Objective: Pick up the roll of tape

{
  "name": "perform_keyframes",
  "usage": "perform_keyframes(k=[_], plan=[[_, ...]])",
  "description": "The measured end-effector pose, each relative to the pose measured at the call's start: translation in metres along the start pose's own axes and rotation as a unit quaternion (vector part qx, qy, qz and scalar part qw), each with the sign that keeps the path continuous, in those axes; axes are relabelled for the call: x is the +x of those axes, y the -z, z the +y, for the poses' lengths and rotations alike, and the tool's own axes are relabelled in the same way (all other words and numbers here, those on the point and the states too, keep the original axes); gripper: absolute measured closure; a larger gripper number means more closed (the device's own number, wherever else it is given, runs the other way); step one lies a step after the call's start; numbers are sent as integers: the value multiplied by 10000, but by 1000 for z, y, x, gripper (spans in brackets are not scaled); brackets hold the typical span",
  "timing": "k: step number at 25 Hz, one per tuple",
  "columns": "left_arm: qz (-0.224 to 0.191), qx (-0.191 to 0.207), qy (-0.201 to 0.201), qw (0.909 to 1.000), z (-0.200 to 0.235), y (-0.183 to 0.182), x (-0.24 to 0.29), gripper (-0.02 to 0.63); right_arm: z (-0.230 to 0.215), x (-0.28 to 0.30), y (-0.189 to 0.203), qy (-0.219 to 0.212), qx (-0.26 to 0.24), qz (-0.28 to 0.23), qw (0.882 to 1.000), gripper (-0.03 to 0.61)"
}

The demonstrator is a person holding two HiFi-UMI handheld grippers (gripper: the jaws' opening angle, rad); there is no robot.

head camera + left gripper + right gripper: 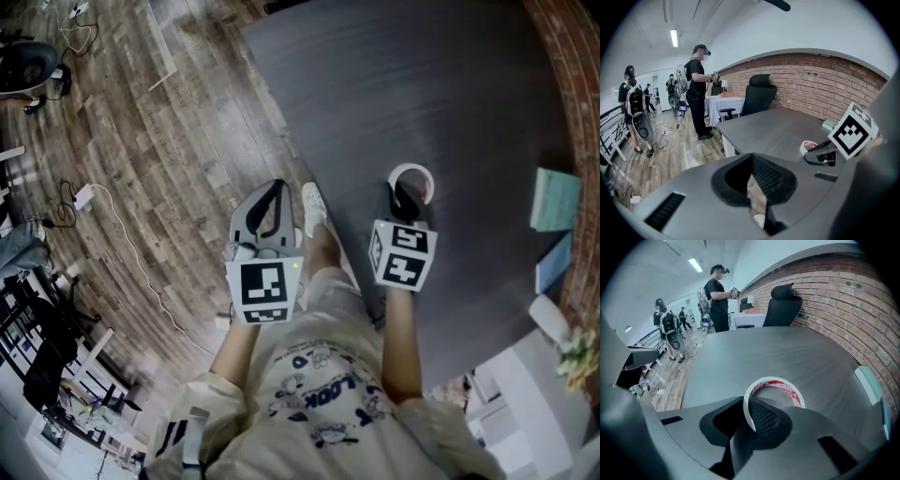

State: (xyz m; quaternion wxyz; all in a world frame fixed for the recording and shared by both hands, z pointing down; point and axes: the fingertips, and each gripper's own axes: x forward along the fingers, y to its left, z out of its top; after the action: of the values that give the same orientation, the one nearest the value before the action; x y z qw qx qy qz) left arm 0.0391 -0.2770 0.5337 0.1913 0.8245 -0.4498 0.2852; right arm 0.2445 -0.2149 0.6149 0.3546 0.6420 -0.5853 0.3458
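Dark counter (450,94) below us: our right tongs (749,409) pinch the tape roll (785,384) by its wall for lifting; left tongs (751,161) clenched, empty.

The room has a red brick wall (843,301) with a plain white wall (797,28) above it. The floor (159,141) is of brown and grey wooden planks, and white cables (117,230) lie on it. A large dark grey worktop (422,94) stands along the brick wall, with a black office chair (758,96) at its far end. Near the chair is a small table with a white cloth (723,104). A long ceiling lamp (674,37) is lit.
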Motion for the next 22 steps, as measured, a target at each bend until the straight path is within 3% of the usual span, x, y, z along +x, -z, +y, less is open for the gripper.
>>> perform_keyframes(k=[7,11,22], plan=[[-74,-7,-29,10000,1,0,-8,612,-1,-1,-2,-41,-4,-115,9999,541],[-201,13,-42,9998,3,-4,-14,612,0,-13,-15,-11,164,-472,9988,541],[-1020,119,6,9947,6,-50,-62,612,9,-88,-48,257,257,-1386,9897,541]])
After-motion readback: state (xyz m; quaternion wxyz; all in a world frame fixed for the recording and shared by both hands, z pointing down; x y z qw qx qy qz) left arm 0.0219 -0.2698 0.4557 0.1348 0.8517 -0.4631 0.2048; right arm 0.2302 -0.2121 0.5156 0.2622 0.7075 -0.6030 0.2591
